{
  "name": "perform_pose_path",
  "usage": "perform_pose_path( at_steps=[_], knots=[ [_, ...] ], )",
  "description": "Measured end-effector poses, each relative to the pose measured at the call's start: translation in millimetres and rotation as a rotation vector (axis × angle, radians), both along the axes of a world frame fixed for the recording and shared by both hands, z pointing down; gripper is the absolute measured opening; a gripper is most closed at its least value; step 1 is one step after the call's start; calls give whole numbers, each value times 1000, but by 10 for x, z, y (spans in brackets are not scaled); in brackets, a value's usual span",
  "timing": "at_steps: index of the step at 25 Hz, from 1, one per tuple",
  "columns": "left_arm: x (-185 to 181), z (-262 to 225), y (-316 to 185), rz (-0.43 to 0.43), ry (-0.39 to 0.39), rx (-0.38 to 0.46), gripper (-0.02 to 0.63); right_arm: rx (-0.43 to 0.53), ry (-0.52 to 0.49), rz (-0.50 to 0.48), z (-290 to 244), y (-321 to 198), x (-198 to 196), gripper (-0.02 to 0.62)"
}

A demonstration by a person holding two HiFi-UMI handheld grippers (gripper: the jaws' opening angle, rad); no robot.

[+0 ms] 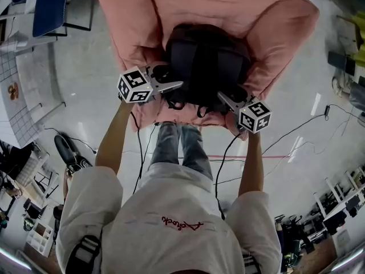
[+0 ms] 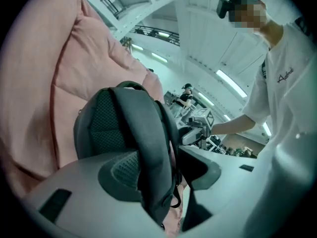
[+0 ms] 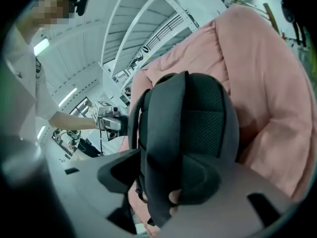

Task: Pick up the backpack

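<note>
Backpack: black fabric backpack (image 1: 208,61) with a mesh-padded back panel, standing upright on the seat of the armchair, back panel and straps facing the person.
Support: puffy pink upholstered armchair (image 1: 274,21); its back and arms rise around the backpack on three sides.
Left gripper: left gripper (image 1: 171,77) at the backpack's lower left corner in the head view, pointing slightly downward.
Left jaws: wide apart in the left gripper view (image 2: 163,175). One padded dark-grey shoulder strap (image 2: 148,148) runs down between them; it lies against the pad on the view's left, with a clear gap to the other pad. Not clamped.
Right gripper: right gripper (image 1: 234,96) at the backpack's lower right corner, tilted downward.
Right jaws: wide apart in the right gripper view (image 3: 163,177). The other padded shoulder strap (image 3: 166,133) hangs between them, close to the pad on the view's right, with an open gap on the other side. Not clamped.
Cross-check: each gripper shows in the other's view, just beyond the backpack.
Person: white T-shirt (image 1: 171,221) and blue jeans (image 1: 177,147), standing just in front of the armchair, both arms stretched forward.
Floor: pale glossy floor (image 1: 302,153) with thin black cables (image 1: 285,136) trailing across it.
</note>
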State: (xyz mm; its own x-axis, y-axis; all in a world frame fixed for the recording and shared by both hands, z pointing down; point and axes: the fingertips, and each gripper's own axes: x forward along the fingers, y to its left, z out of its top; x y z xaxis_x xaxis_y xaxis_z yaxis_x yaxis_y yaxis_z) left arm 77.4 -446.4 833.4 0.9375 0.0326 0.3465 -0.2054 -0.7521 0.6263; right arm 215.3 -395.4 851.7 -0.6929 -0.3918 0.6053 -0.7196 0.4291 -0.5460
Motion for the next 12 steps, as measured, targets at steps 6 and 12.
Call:
perform_pose_path(
  at_steps=[6,12],
  knots=[
    [214,-236,-76,55,113,19,198,-29,-83,-93,-94,22,-165,199],
    [494,-474,-333,-27,252,-29,196,-27,-153,-175,-188,-84,-387,198]
  ],
)
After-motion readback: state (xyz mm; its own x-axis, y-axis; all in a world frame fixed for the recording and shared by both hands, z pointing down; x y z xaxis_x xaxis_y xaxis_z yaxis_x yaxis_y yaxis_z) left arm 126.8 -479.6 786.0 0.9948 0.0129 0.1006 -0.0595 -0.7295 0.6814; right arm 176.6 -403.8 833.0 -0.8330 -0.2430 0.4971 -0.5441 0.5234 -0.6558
